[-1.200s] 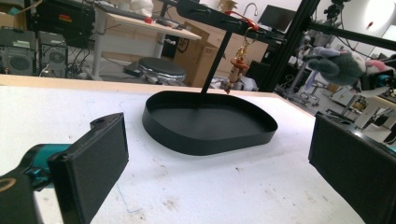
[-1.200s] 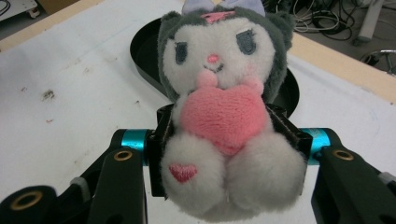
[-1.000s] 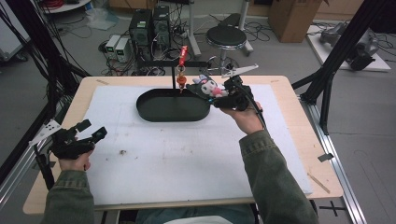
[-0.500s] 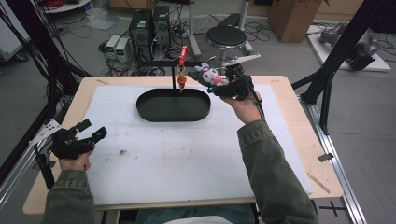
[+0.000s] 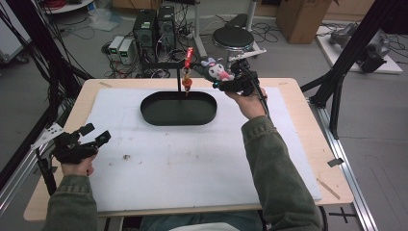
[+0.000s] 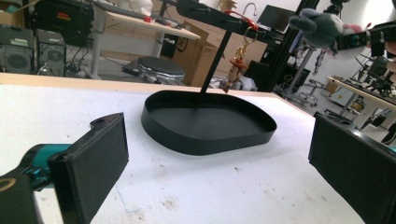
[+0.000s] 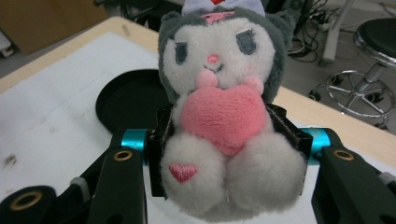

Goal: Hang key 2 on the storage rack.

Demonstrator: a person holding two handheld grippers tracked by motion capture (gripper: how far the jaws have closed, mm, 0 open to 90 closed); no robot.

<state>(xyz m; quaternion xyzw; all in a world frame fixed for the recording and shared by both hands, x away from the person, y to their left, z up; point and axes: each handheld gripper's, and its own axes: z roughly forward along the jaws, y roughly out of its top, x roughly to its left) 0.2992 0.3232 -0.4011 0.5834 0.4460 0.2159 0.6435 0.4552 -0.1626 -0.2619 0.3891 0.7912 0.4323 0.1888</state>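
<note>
Gripping: the plush toy (image 7: 219, 116) was clamped at its waist between the right gripper's (image 5: 234, 82) jaws.
Place: it was held aloft at the far edge, right of the hanger stand (image 5: 184, 77).
Done: toy picked up.
Left: hanging judged pending; a charm (image 6: 236, 70) hung there.
Idle: left gripper (image 6: 219, 168) was spread open, empty, near left.

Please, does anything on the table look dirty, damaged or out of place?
Only small things. The white mat has brownish smudges near its front left part, close to the left gripper. The plush toy is clamped in the right gripper, not lying loose. The black tray looks intact.
</note>
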